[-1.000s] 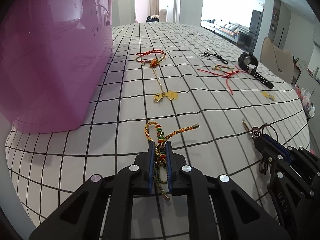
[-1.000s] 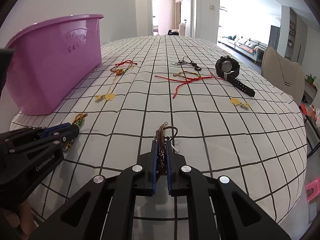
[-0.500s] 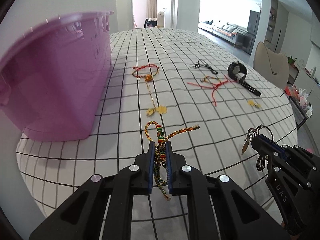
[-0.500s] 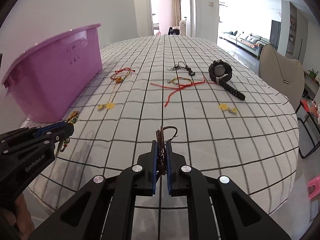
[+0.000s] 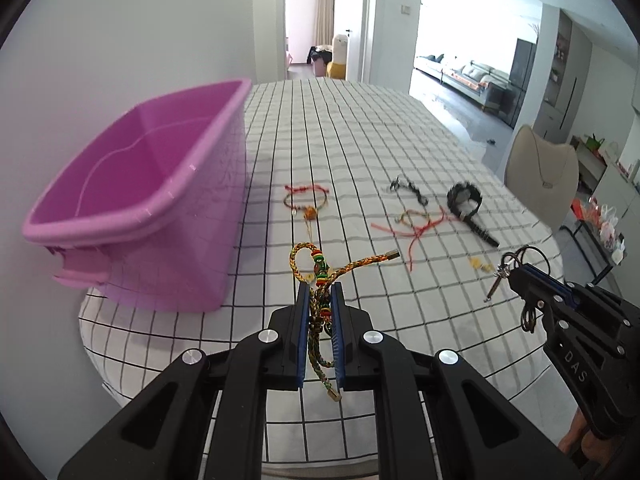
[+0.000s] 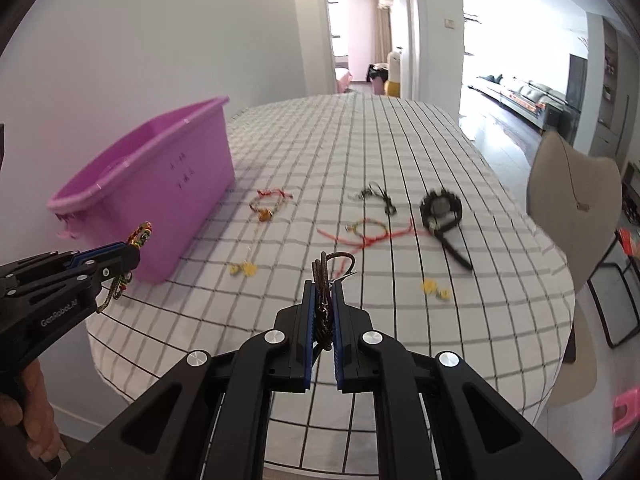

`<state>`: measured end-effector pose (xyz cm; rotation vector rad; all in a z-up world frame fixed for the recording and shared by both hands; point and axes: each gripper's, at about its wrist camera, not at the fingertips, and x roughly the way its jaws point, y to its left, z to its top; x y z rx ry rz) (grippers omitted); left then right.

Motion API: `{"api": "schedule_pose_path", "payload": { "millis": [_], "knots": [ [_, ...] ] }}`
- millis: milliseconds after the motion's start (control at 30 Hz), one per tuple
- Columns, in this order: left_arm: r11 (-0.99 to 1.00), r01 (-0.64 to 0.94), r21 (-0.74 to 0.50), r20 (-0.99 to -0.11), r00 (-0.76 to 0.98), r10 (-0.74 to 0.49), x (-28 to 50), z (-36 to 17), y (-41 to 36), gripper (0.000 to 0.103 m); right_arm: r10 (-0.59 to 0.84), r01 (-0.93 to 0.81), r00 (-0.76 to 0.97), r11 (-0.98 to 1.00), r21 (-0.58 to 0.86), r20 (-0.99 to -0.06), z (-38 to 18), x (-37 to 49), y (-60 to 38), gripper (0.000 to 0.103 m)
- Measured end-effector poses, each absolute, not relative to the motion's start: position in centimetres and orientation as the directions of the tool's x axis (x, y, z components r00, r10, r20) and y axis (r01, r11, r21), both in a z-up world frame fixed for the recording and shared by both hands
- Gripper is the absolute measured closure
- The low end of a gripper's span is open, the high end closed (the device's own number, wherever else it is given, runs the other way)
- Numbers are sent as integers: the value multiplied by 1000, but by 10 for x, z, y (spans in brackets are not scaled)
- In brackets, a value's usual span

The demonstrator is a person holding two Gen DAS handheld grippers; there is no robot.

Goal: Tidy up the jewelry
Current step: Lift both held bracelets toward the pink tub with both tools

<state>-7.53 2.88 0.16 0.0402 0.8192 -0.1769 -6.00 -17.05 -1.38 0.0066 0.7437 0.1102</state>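
Observation:
My left gripper [image 5: 319, 290] is shut on a braided gold, red and green bracelet [image 5: 316, 270], held in the air above the table; it also shows in the right wrist view as the left gripper [image 6: 132, 254]. My right gripper [image 6: 324, 286] is shut on a dark brown cord bracelet [image 6: 325, 276], also lifted clear; the left wrist view shows the right gripper [image 5: 516, 270] at the right. A pink plastic bin [image 5: 132, 200] stands at the table's left, its inside bare where visible.
On the checked tablecloth [image 5: 360, 140] lie a red-string bracelet with a gold chain [image 5: 306, 200], a black cord piece [image 5: 408, 188], a red cord bracelet [image 5: 416, 224], a black watch [image 5: 466, 204] and small gold charms [image 6: 434, 289]. A beige chair [image 6: 572, 208] stands at the right.
Both grippers have risen well above the table with their bracelets, which now hang free. The bin's open top has come into view from above.

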Motion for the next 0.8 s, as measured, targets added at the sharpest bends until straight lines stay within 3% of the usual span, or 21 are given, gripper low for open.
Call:
{"api": "schedule_pose_path", "payload": {
  "millis": [400,600,800],
  "knots": [
    [990,134,-33,-661,740,-122,-40,87,54,92,231,-218,770,971,96,-595,68,0,-132,95],
    [994,107,-30,-621,777,-102,-1,112,81,92,286,-302,776,951,68,-562,103,53,-90,95],
    [998,50,-23,-639,768,-53,40,115,113,92,356,-365,744,925,103,-565,111,98,-53,95]
  ]
}}
